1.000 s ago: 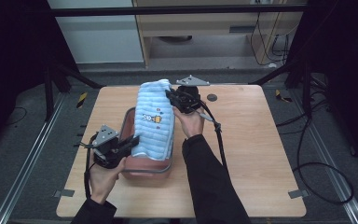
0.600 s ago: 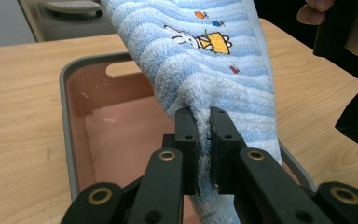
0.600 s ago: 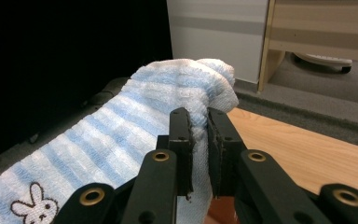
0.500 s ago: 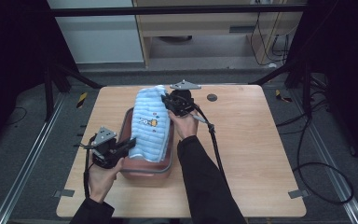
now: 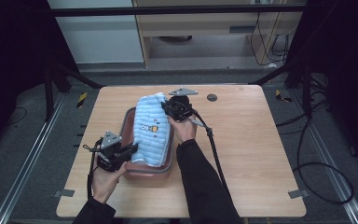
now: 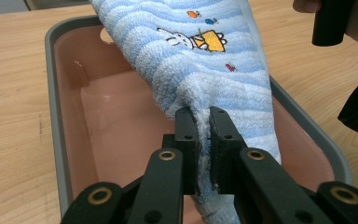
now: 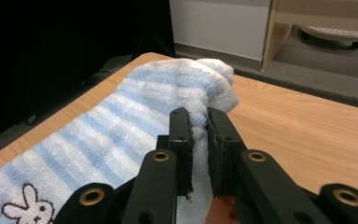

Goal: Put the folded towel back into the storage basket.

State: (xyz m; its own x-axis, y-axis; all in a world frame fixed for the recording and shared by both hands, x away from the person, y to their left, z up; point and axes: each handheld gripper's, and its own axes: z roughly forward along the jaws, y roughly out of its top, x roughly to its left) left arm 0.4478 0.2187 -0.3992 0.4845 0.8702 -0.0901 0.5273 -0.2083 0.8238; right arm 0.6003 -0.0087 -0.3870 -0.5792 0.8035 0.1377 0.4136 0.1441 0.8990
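We've got both tongs, left (image 6: 204,140) and right (image 7: 199,144), pinching the striped towel (image 5: 151,130), stretched over the pink tub (image 5: 128,120).

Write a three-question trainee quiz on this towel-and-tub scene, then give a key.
1. True or false: the left tool is shut on the blue striped towel.
2. What lies under the towel? A) a wire basket B) a pink tub with a grey rim C) a cardboard box
3. Fill in: the right tool grips the towel's ____ end, as seen from the person's side.

Key: 1 true. 2 B. 3 far.
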